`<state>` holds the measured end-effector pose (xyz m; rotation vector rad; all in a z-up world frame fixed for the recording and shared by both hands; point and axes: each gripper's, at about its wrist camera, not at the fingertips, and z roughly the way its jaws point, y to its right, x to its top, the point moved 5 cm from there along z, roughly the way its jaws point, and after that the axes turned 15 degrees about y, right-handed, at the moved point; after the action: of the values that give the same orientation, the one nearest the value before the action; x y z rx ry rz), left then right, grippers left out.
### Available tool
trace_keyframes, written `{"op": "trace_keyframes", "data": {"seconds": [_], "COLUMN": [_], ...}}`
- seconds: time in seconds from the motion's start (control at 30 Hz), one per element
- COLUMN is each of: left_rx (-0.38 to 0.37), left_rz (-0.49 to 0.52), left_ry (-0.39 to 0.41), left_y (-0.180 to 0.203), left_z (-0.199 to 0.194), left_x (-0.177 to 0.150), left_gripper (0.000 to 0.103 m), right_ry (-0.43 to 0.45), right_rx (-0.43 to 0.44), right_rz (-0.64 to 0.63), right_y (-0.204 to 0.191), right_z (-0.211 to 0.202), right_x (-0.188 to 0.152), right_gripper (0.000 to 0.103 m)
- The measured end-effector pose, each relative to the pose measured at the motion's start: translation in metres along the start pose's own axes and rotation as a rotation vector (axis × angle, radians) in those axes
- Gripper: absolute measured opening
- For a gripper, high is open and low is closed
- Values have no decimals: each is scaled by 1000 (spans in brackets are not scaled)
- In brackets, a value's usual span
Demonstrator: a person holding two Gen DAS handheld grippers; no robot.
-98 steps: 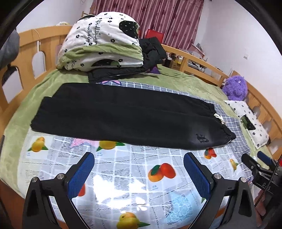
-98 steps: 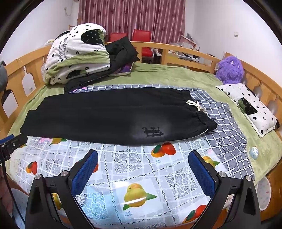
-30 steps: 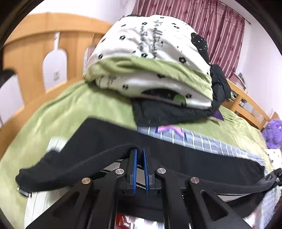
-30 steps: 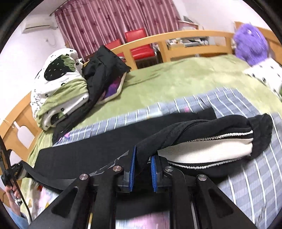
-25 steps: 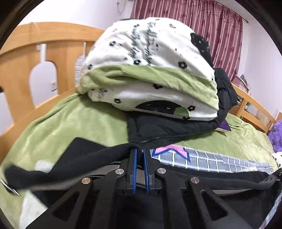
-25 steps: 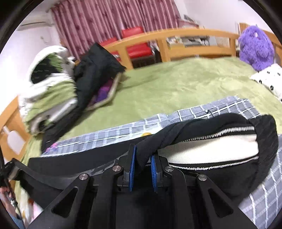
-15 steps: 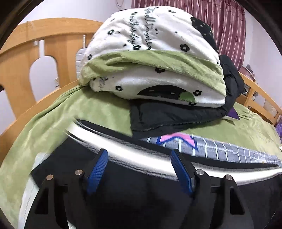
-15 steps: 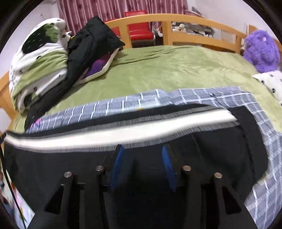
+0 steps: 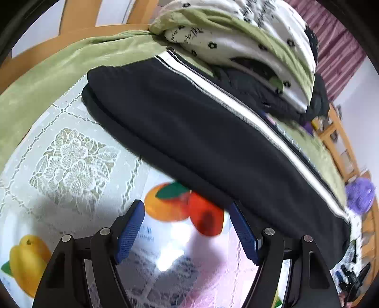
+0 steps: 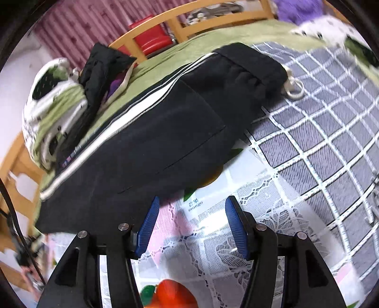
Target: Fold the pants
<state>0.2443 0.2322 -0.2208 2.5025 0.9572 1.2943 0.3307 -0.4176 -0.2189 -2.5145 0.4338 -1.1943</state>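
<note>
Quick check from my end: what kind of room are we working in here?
Most likely a bedroom. The black pants lie on a bed with a wooden rail around it, a green bedspread and folded quilts piled at the far side. Maroon curtains hang behind.

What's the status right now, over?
Left gripper open, empty; right gripper opening, empty. Black pants folded lengthwise on the fruit-print cloth. Nothing in the way.
</note>
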Motion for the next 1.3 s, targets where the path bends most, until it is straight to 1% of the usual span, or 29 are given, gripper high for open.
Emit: {"op": "trace_keyframes", "data": {"seconds": [0.1,0.23,0.33,0.37,0.4,0.43,0.47,0.5,0.53,0.57,0.63,0.7,0.77,0.87,1.0,1.1,1.2,1.23,1.27,1.3], "left_rx": [-21,25,51,59,72,87,102,97,87,67,37,6,-3,-9,-17,-7,23,30,48,76], "left_rz": [-16,-17,-49,-57,-64,-57,-42,-32,-41,-41,5,49,93,136,161,188,204,205,206,207], "left_ry": [-4,22,49,55,64,68,59,41,44,57,64,69,62,25,-17,-30,-52,-61,-78,-100], "left_y": [1,3,3,4,6,8,10,12,14,17,28,39,42,35,17,5,-7,-8,-12,-17], "left_z": [12,29,41,45,48,50,52,53,48,39,18,-11,-43,-81,-129,-151,-159,-156,-156,-156], "left_x": [8,19,28,30,33,35,36,39,43,49,57,61,52,27,-16,-44,-67,-70,-74,-77], "left_gripper": [75,75,74,73,70,45,15,14,12,12,12,12,12,12,12,12,12,15,21,26], "right_ry": [19,-13,14,16,22,30,35,32,36,48,93,99,84,57,31,16,-7,-17,-29,-41], "right_rx": [30,20,1,1,-7,-31,-56,-56,-52,-48,-3,17,9,-6,-19,-32,-39,-41,-42,-47], "right_rz": [67,82,59,56,60,62,59,65,71,77,74,54,17,-1,-17,-24,1,6,12,12], "right_y": [2,-1,-8,-11,-11,-11,-10,-8,-8,-8,-15,-19,-19,-5,23,49,75,80,84,89], "right_z": [11,49,69,74,79,83,87,88,86,80,53,27,4,-36,-93,-127,-142,-141,-140,-140], "right_x": [11,19,27,31,34,36,39,41,43,47,62,71,71,62,37,11,-17,-26,-33,-41], "right_gripper": [58,57,56,54,41,22,20,15,13,12,11,10,10,10,9,8,9,11,13,19]}}
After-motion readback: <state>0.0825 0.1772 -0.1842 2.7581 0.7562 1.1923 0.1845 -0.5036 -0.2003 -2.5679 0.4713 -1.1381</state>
